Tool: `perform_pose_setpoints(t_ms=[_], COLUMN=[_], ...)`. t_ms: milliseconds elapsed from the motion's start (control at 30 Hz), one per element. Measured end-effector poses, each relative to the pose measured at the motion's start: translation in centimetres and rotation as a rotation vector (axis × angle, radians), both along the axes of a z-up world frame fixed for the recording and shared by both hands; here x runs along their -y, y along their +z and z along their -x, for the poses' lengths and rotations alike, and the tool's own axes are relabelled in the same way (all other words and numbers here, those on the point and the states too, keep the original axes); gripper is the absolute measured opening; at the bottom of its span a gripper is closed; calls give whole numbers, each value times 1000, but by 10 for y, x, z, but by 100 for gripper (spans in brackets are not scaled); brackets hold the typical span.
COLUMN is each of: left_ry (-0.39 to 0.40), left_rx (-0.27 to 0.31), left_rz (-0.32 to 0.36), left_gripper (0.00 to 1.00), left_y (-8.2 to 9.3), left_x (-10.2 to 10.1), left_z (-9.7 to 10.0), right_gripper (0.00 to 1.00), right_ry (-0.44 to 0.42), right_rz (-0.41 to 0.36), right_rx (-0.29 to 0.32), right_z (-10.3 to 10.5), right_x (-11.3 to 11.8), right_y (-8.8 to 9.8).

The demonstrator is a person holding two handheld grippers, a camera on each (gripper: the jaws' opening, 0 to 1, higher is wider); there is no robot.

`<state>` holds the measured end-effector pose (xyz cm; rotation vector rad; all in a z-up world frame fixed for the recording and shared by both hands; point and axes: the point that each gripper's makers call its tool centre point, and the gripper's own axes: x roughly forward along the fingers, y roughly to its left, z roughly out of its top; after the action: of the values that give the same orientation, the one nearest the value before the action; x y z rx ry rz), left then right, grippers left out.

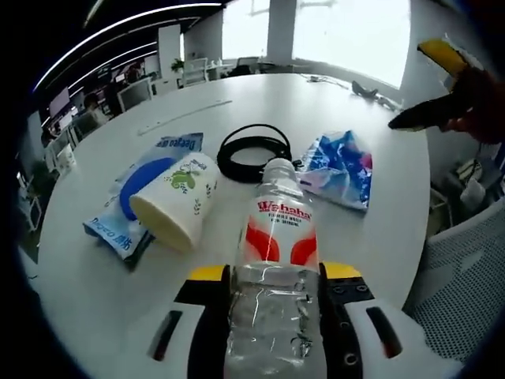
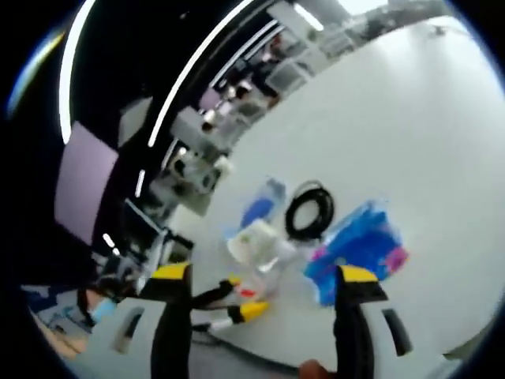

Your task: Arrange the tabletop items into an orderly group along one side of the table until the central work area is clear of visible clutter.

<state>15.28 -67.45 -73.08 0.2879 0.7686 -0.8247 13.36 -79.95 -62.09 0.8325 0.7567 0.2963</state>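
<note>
Clear plastic water bottle [image 1: 276, 268] with a red and white label, lying lengthwise between the left gripper [image 1: 274, 288] jaws, pinched at its lower body by both yellow-tipped jaws, cap end pointing away toward the middle of the white round surface [image 1: 379, 229]. Just beyond the cap, a black coiled cable [image 1: 251, 151], touching or nearly touching the cap. Left of the bottle, a cream paper cup [image 1: 177, 199] printed with a green motif, on its side, open end toward the camera, resting partly on a blue and white flat packet [image 1: 134, 197]. Right of the bottle, a blue, white and pink crinkled packet [image 1: 341, 168], just beside the cable. All four items close together near the surface's near edge, with the cup close alongside the bottle's left and nothing across the bottle itself. Far right in the left gripper view, a person's hand with the other gripper, raised above the surface's edge. In the right gripper view, blurred: right gripper [image 2: 264, 288] jaws spread wide with nothing between them, held well above and apart from the cluster; beyond them the cup [image 2: 252, 241], cable [image 2: 309, 209], blue packet [image 2: 359, 249] and the left gripper's yellow tips [image 2: 241, 304] at the bottle. Office desks and chairs around the surface.
</note>
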Motion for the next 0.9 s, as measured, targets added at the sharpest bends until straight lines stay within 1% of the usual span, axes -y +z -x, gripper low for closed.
perform_pose_setpoints(t_ms=[33, 67, 100, 133, 200, 233, 267, 300, 367, 467, 500, 533, 567, 600, 633, 667, 700, 733, 833, 900], left_ry=[0, 0, 0, 0, 0, -1, -2, -3, -5, -5, -4, -1, 1, 2, 1, 0, 1, 2, 0, 0], left_rx=[2, 6, 9, 12, 16, 19, 23, 26, 30, 31, 32, 34, 34, 36, 39, 41, 42, 43, 48, 50], left_rz=[-1, -1, -1, -2, -5, -6, -8, -10, -13, -13, -11, -7, -5, -5, -6, -7, -5, -1, 0, 2], left_gripper=[42, 42, 42, 42, 42, 42, 42, 42, 42, 42, 42, 42, 42, 42, 42, 42, 42, 42, 42, 42], left_y=[0, 0, 0, 1, 1, 1, 1, 1, 1, 1, 1, 1, 1, 1, 1, 1, 2, 2, 2, 2], left_x=[0, 0, 0, 0, 0, 0, 0, 0, 0, 0, 0, 0, 0, 0, 0, 0, -1, -1, 0, 0], left_z=[0, 0, 0, 0, 0, 0, 1, 1, 0, 0, 0, 0, 0, 0, 0, 0, 0, 0, 0, 0], right_gripper=[66, 63, 61, 59, 58, 57, 56, 56, 56, 56, 55, 54, 52, 51, 51, 50, 50, 50, 49, 48], right_ry=[-8, 5, 12, 22, 25, 25, 18, -9, -2, 13, 3, -49, -96, -131, -130, -113, -99, -93, -97, -100], right_rz=[4, 2, -12, -34, -46, -53, -54, -50, -40, -18, -20, -39, -76, -125, -132, -107, -69, -54, -57, -43], right_rx=[-2, 13, 6, -8, -28, -54, -66, -83, -87, -132, -154, -198, -232, -238, -234, -227, -238, -245, -250, -260], right_z=[-6, -15, -19, -25, -35, -39, -40, -46, -49, -48, -47, -46, -47, -51, -54, -55, -53, -53, -56, -58], right_x=[-2, -12, -20, -31, -42, -49, -51, -53, -59, -64, -64, -61, -60, -63, -65, -67, -66, -68, -72, -73], right_y=[-2, -2, -2, -3, -10, -16, -18, -24, -27, -44, -49, -58, -62, -62, -63, -66, -70, -73, -75, -79])
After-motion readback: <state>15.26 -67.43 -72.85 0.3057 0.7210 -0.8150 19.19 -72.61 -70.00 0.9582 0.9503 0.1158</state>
